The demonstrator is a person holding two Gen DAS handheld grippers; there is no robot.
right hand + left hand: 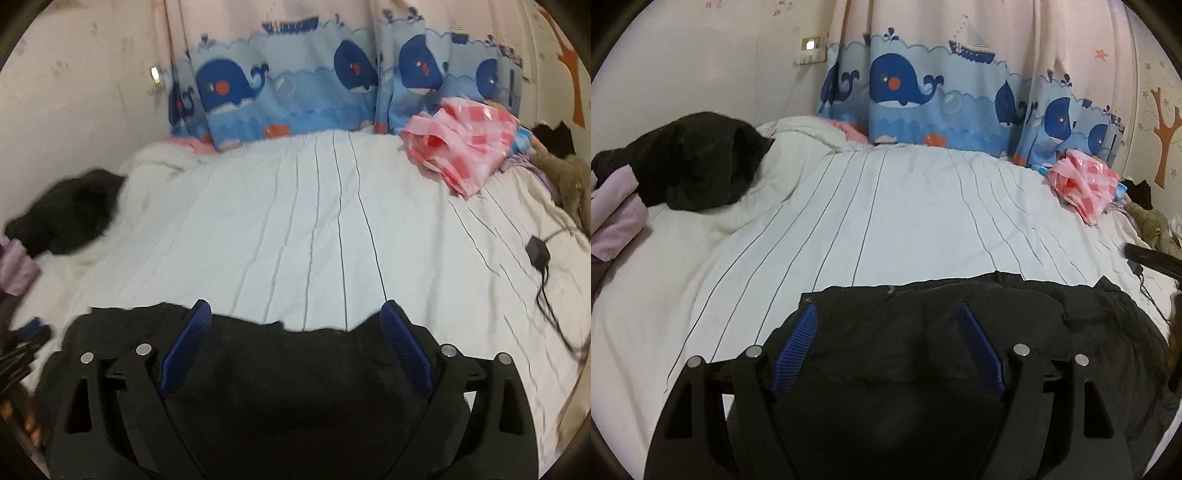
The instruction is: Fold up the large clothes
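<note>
Both the left gripper (pixel 886 314) and right gripper (pixel 295 314) hang with jaws apart over the flat black garment (pixel 960 332) at the near edge of the white pinstriped bedsheet (pixel 905 214) — beyond it lie a crumpled black jacket (pixel 698 158), a pink checked plastic bag (pixel 465 147) and a small black charger with its cord (pixel 538 252).

A large black garment (pixel 960 332) lies spread and rumpled at the near edge of the bed (pixel 886 221), its far hem uneven across the striped white cover; a second black garment (pixel 694 158) sits heaped at the far left.
</note>
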